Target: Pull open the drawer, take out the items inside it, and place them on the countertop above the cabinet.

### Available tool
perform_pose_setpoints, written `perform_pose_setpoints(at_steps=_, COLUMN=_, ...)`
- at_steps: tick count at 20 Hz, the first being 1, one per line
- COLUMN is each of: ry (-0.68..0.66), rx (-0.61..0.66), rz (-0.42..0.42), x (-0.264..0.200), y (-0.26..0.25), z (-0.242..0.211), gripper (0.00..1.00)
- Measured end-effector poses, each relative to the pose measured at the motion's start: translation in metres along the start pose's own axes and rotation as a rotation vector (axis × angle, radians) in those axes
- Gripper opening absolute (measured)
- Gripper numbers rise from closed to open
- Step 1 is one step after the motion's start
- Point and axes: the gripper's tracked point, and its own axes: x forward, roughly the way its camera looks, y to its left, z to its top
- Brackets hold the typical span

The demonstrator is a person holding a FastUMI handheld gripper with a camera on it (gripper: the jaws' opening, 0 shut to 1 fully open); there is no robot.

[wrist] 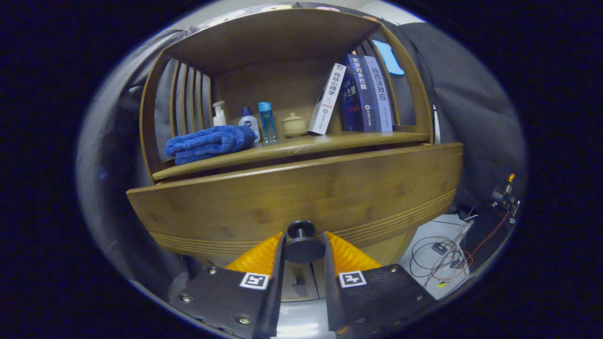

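Drawer (301, 188) and shelf (292, 147): smooth, satiny wood. Knob (302, 240): matt dark. Towel (209, 142): fluffy cloth. Books (362, 94): glossy paper covers.

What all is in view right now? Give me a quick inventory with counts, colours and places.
Cabinet: one, brown wood, ahead of the fingers.
Drawer front: one, brown wood, below the shelf.
Knob: one, black, on the drawer front, between the fingers.
Towel: one, blue, folded, at the shelf's end by the slats.
Bottles: three, white pump, white with blue cap, clear blue, behind and beside the towel.
Lidded cup: one, cream, between bottles and books.
Books: three, one white leaning, two dark blue, past the cup.
Cables: several, on the floor beside the cabinet.
Hand-held gripper: one, fingers pressing either side of the knob.
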Motion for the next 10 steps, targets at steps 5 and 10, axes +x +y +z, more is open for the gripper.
perform_pose_setpoints(at_steps=5, ry=0.029, rx=-0.025, rz=-0.021, x=-0.006, y=0.0, z=-0.004, gripper=0.34)
perform_pose_setpoints(at_steps=10, ry=0.002, rx=0.0, rz=-0.054, x=-0.05, y=-0.005, z=-0.014, gripper=0.34)
